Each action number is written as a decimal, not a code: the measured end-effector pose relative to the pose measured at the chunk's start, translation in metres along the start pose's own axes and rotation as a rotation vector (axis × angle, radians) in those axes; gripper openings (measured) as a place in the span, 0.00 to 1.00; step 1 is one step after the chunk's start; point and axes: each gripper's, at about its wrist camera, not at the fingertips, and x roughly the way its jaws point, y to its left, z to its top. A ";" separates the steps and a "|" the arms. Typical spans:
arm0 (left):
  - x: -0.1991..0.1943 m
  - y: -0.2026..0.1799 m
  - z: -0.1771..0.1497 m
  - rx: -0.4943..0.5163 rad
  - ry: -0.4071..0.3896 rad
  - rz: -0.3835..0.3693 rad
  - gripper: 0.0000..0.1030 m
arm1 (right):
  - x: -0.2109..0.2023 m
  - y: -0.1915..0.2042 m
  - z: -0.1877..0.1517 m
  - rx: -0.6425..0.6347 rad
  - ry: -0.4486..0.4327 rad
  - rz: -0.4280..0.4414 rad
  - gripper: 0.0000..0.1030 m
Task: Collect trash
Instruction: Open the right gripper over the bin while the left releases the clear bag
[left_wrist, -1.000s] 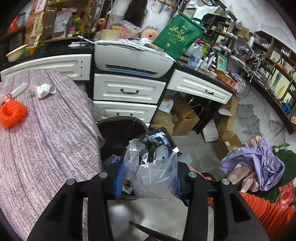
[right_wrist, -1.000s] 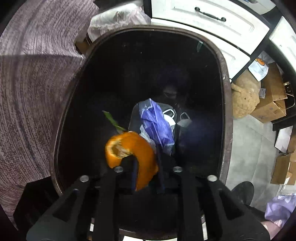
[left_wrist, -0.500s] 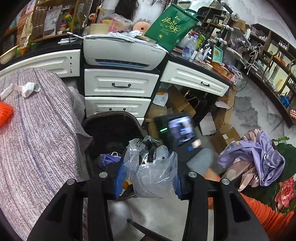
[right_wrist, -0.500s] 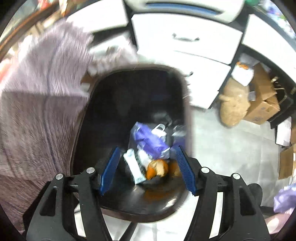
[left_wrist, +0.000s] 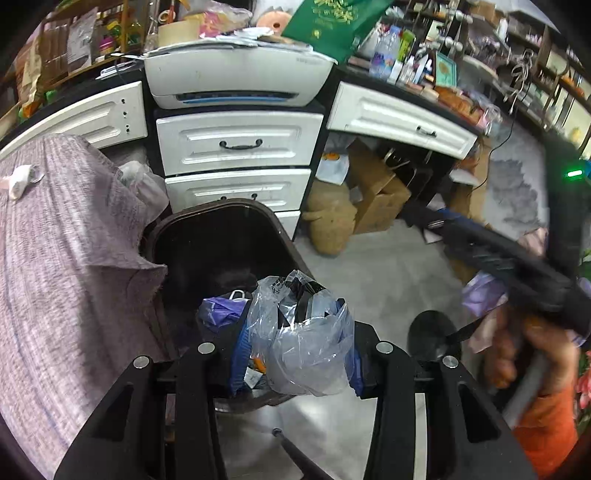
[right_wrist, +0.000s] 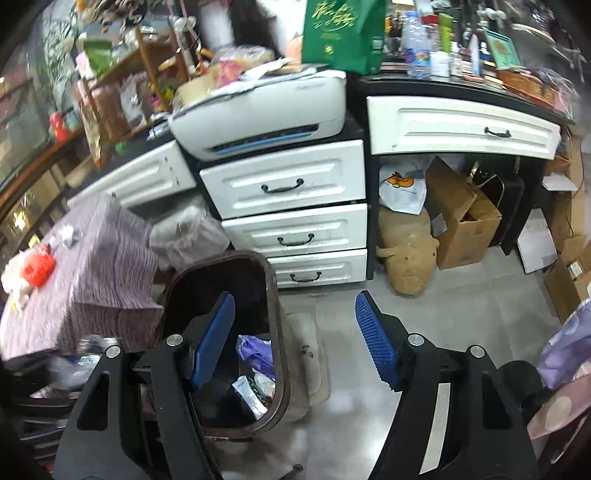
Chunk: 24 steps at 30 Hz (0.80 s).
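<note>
Two blue-padded fingers of the left gripper (left_wrist: 295, 363) pinch a crumpled clear plastic bag (left_wrist: 301, 338) in the left wrist view, holding it above the near rim of the dark brown oval trash bin (left_wrist: 284, 240). Inside the bin lie a purple plastic wad (left_wrist: 221, 310) and other scraps. A grey-purple woven tablecloth (left_wrist: 62, 277) drapes close against the bin's left side, and the white drawer cabinet (left_wrist: 236, 147) stands right behind it, with a white printer (left_wrist: 236, 77) on top. To the right, blurred, the right gripper (left_wrist: 498, 258) crosses the frame in a hand (left_wrist: 543, 354) with an orange sleeve.

From the right wrist view, the right gripper (right_wrist: 295, 343) has its blue pads spread wide and opening further, with nothing between them. Its left pad hangs over the trash bin (right_wrist: 273, 295), where purple plastic (right_wrist: 255, 350) and a white packet (right_wrist: 247, 393) lie. Beyond stand the drawers (right_wrist: 288, 184), a tan stuffed toy (right_wrist: 406, 254) and cardboard boxes (right_wrist: 461, 221) on the grey floor (right_wrist: 443, 314). An orange mesh item (right_wrist: 37, 271) rests on the tablecloth (right_wrist: 96, 258) at left.
</note>
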 end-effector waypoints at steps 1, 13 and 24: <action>0.006 -0.001 0.001 0.005 0.006 0.009 0.41 | -0.004 -0.003 0.000 0.007 -0.008 0.001 0.66; 0.058 0.002 0.003 -0.001 0.087 0.101 0.46 | -0.011 -0.013 -0.003 0.023 -0.007 0.002 0.66; 0.057 -0.013 -0.003 0.033 0.111 0.055 0.85 | -0.011 -0.015 -0.004 0.037 -0.034 -0.009 0.86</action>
